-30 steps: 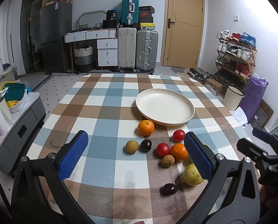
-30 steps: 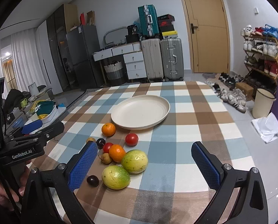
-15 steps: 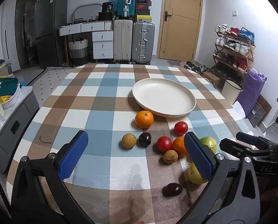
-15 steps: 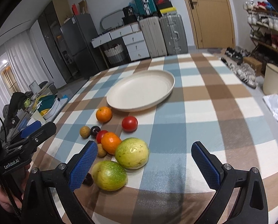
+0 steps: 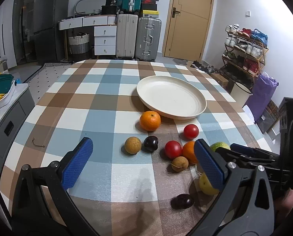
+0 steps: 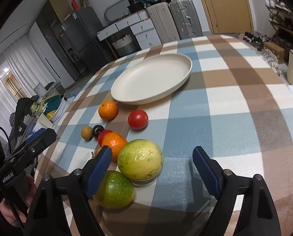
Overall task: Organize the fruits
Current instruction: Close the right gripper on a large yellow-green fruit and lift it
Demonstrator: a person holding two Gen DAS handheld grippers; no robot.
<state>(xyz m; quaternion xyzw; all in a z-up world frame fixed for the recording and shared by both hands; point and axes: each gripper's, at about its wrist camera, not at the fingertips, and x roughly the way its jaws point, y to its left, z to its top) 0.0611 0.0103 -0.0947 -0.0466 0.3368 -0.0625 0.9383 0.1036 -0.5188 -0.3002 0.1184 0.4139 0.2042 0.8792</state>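
My right gripper (image 6: 150, 169) points down at a slant over the near edge of the table, its jaws closing, with the yellow-green fruit (image 6: 140, 159) partly between them and neither pad pressing on it. My left gripper (image 5: 144, 165) slants down over the same near edge, jaws wide apart with nothing between the pads. In the right wrist view my left hand (image 6: 18, 206) wraps its handle at the lower left.
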